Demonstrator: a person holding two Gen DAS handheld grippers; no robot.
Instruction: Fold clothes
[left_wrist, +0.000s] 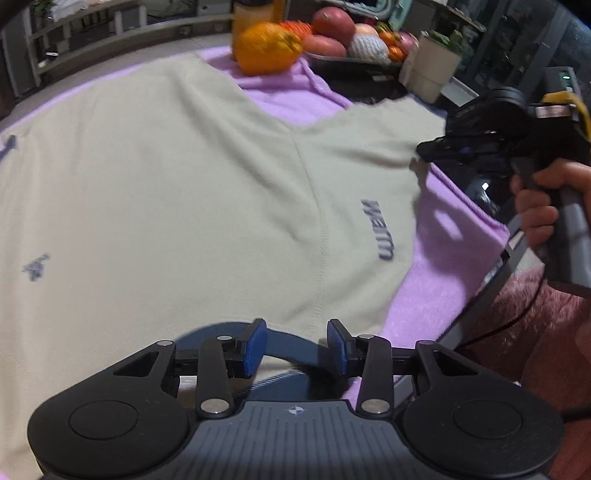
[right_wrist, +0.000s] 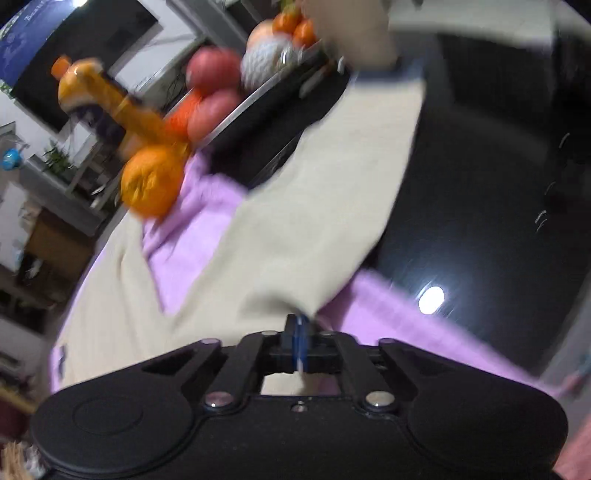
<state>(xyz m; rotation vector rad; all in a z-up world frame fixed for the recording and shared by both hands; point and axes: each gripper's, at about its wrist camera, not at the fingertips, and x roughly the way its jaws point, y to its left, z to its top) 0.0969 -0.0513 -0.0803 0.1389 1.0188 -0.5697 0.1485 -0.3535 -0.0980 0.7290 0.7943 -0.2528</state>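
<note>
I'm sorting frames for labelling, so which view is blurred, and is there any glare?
Right wrist view: motion blur smears the cream shirt, the fruit and the bottle; a bright lamp glare sits on the dark surface. Left wrist view: mostly sharp, fisheye-curved edges, gripper shadow on the purple blanket.

Both wrist cameras look steeply down, close over the cream cotton sweatshirt (left_wrist: 166, 177) (right_wrist: 314, 206) — sharing its sleeve and the round orange fruit (left_wrist: 264, 48) (right_wrist: 151, 181) beyond.
</note>
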